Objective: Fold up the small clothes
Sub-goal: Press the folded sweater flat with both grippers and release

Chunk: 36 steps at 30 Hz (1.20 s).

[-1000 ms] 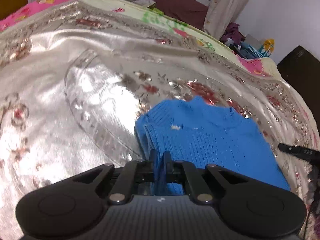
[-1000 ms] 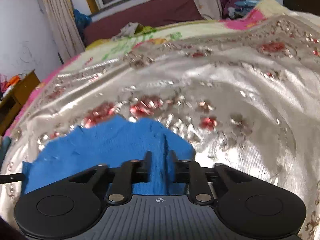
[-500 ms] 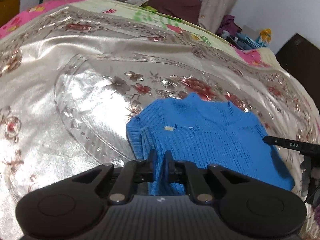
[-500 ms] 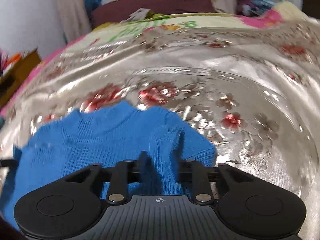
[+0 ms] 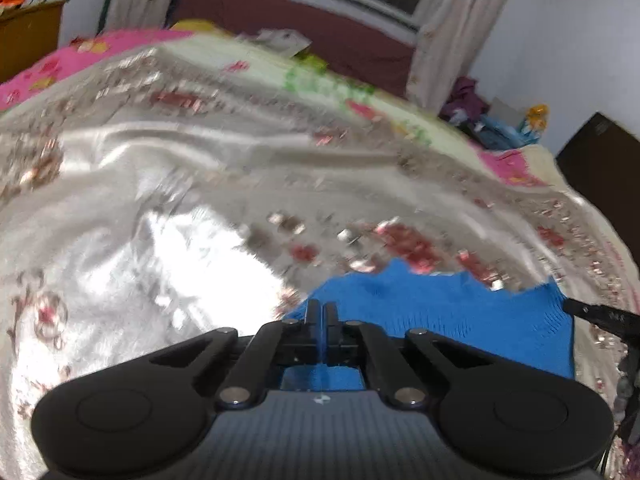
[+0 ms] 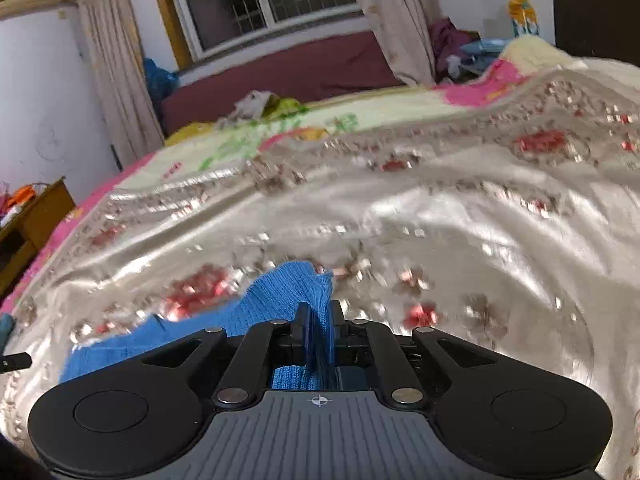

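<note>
Blue sweater point(image 5: 460, 316) on silvery bedspread point(image 5: 120, 208) (blurred), left claw point(image 5: 321, 309) and right claw point(image 6: 319, 312) each pinching it.

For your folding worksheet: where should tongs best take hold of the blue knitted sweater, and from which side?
Grip the blue knitted sweater at its near edge, one corner per tongs, approaching from the near side: left tongs and right tongs are already pinched there.

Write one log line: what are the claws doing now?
left claw: shut on blue sweater | right claw: shut on blue sweater | surface: shiny bedspread
</note>
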Tool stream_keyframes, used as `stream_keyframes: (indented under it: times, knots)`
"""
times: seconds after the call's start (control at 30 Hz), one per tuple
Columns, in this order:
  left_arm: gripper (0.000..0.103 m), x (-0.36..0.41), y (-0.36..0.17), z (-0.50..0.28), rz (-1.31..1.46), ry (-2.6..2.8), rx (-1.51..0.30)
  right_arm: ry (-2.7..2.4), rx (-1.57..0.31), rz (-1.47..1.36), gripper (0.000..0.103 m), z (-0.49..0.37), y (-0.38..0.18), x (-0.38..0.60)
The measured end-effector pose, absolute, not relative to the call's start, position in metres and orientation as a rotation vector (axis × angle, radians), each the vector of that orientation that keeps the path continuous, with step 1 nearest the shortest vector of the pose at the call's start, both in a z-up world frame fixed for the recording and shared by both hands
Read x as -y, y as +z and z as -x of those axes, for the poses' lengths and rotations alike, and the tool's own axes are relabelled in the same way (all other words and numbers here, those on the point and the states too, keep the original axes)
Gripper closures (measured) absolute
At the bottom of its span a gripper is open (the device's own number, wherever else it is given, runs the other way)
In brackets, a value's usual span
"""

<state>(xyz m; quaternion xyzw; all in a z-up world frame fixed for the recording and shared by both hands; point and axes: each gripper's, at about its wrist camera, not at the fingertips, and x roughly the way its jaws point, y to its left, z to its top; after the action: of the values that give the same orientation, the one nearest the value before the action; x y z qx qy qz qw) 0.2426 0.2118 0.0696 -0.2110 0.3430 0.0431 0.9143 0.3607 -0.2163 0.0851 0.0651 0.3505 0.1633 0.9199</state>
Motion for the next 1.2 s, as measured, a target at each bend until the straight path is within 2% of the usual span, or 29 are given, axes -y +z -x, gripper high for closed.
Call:
stream_keyframes:
  times: [0.13, 0.2, 0.43, 0.53, 0.6, 0.7, 0.77, 0.83, 0.97, 1.07, 1.2]
  knots:
    - [0.096, -0.213, 0.041, -0.246, 0.443, 0.138, -0.792, 0.309, -0.846, -0.053, 0.092, -0.368, 0.042, 0.200]
    - [0.096, -0.211, 0.038, -0.238, 0.480, 0.107, -0.801, 0.308, -0.818, -0.007, 0.089, -0.364, 0.036, 0.194]
    - [0.090, -0.201, 0.058, -0.227, 0.493, 0.065, -0.730, 0.285, -0.808, -0.026, 0.086, -0.369, 0.050, 0.197]
    - [0.081, -0.194, 0.061, -0.232, 0.496, 0.033, -0.723, 0.247, -0.773, -0.031, 0.076, -0.366, 0.060, 0.203]
    - [0.074, -0.188, 0.059, -0.237, 0.464, 0.043, -0.737, 0.241, -0.757, -0.067, 0.076, -0.362, 0.067, 0.209]
    - [0.072, -0.183, 0.050, -0.245, 0.448, 0.063, -0.777, 0.256, -0.712, -0.120, 0.076, -0.339, 0.082, 0.216]
    - [0.072, -0.184, 0.045, -0.249, 0.470, 0.060, -0.792, 0.293, -0.674, -0.145, 0.075, -0.311, 0.091, 0.218]
    - [0.072, -0.182, 0.044, -0.251, 0.464, 0.066, -0.793, 0.345, -0.666, -0.192, 0.070, -0.282, 0.093, 0.219]
    - [0.073, -0.178, 0.043, -0.257, 0.460, 0.076, -0.800, 0.414, -0.688, -0.234, 0.070, -0.226, 0.081, 0.209]
    - [0.089, -0.173, 0.047, -0.258, 0.420, 0.087, -0.795, 0.447, -0.714, -0.294, 0.069, -0.190, 0.064, 0.197]
    - [0.092, -0.174, 0.054, -0.260, 0.417, 0.088, -0.783, 0.503, -0.727, -0.374, 0.068, -0.158, 0.045, 0.184]
